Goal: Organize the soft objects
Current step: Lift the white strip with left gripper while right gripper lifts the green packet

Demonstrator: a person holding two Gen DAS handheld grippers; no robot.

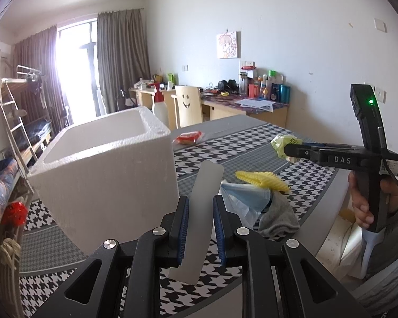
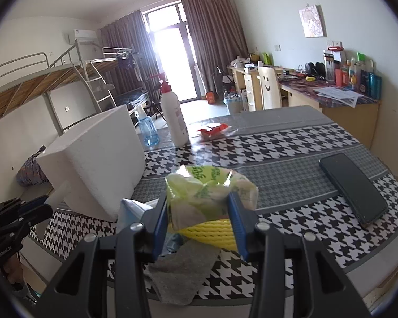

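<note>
the white foam box (image 1: 103, 164) is standing open-topped on the houndstooth table (image 1: 252, 143); its visible interior is showing nothing. the left gripper (image 1: 200, 228) is pinching a flat grey-white strip (image 1: 199, 220). the right gripper (image 2: 199, 225) is pinching a yellow-green tissue pack (image 2: 207, 190) above the yellow sponge (image 2: 212, 232), grey cloth (image 2: 183, 273) and blue bag (image 1: 249, 193). only the right wrist view is showing the phone (image 2: 354, 186) and spray bottle (image 2: 173, 116).

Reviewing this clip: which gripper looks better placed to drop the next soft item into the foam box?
Right, probably. The right gripper is shut on the tissue pack, lifted off the table. The left gripper sits nearer the foam box but clamps only a flat grey-white strip.
</note>
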